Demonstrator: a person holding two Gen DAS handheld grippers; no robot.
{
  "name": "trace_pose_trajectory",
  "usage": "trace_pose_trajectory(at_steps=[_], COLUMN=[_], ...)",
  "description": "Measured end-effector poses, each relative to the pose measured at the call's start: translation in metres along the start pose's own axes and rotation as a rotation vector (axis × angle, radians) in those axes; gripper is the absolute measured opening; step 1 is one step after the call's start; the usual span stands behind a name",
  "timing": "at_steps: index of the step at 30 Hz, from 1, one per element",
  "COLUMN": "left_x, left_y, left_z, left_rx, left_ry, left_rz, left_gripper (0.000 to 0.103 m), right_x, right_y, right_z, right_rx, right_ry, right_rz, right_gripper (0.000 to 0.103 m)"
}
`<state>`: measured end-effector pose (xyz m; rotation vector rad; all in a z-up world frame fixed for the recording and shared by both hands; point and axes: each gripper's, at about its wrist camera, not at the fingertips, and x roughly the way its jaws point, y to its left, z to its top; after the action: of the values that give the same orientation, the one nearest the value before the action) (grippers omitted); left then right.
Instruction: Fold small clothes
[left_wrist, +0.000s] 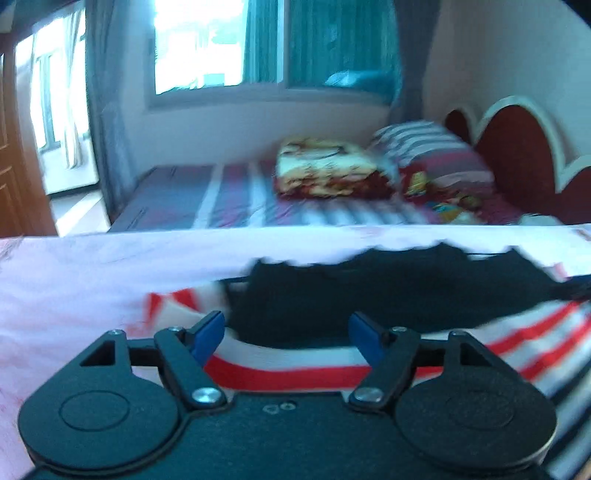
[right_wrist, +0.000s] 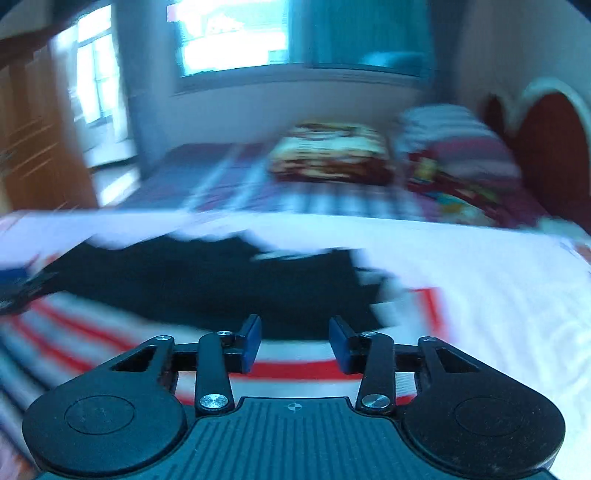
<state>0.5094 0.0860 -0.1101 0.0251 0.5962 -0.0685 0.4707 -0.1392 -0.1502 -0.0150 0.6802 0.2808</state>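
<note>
A small garment with red and white stripes (left_wrist: 295, 373) and a black upper part (left_wrist: 388, 291) lies on a pale pink sheet (left_wrist: 92, 280). My left gripper (left_wrist: 286, 336) is open and empty, low over the garment's striped edge. In the right wrist view the same garment (right_wrist: 221, 280) lies spread, black part ahead, stripes (right_wrist: 74, 332) to the left. My right gripper (right_wrist: 294, 341) is open and empty over the striped hem. Both views are blurred.
Beyond the sheet is a bed (left_wrist: 236, 199) with a striped cover, a folded floral blanket (left_wrist: 325, 170), striped pillows (left_wrist: 432, 151) and a red headboard (left_wrist: 517, 147). A window (left_wrist: 207, 48) and a wooden door (left_wrist: 14, 177) are behind.
</note>
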Motion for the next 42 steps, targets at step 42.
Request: trace_pose_trajectory(at_steps=[42], left_x=[-0.080], left_y=[-0.018], left_z=[-0.078], left_rx=[0.024], left_ry=[0.162], left_rz=[0.026], left_gripper=[0.079], right_x=[-0.083], right_y=[-0.058], right_z=[-0.077], right_rx=[0.227], right_ry=[0.097], right_rz=[-0.141], right_gripper=[0.040])
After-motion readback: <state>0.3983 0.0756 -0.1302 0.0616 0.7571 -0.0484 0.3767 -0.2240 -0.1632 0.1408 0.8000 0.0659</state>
